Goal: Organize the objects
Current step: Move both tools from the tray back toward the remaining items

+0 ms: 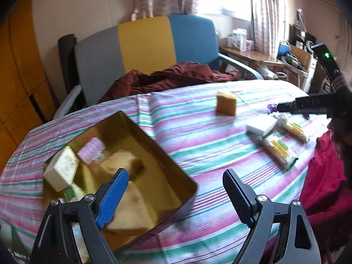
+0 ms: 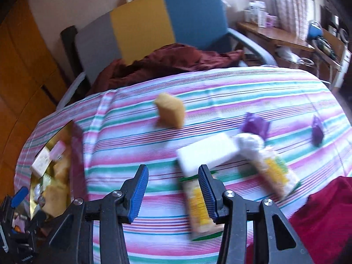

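Observation:
A gold tin box (image 1: pixel 171 158) sits on the striped tablecloth at the left; it holds yellow sponges, a cream box (image 1: pixel 62 168) and a pink packet (image 1: pixel 90 150). My left gripper (image 1: pixel 176 183) is open and empty above the tin's near right corner. On the cloth lie a yellow sponge (image 1: pixel 226 103) (image 2: pixel 170 111), a white block (image 1: pixel 261 125) (image 2: pixel 206 154), two cracker packs (image 2: pixel 198 202) (image 2: pixel 275 173) and purple wrapped candies (image 2: pixel 255 124). My right gripper (image 2: pixel 173 192) is open and empty, just above the nearer cracker pack. The tin also shows at the left of the right wrist view (image 2: pixel 68 132).
A chair (image 1: pixel 145 41) with grey, yellow and blue panels stands behind the table, with a dark red garment (image 1: pixel 171 77) on it. A red cloth (image 2: pixel 325 215) lies at the table's near right edge. A cluttered desk (image 1: pixel 253 55) stands at the back right.

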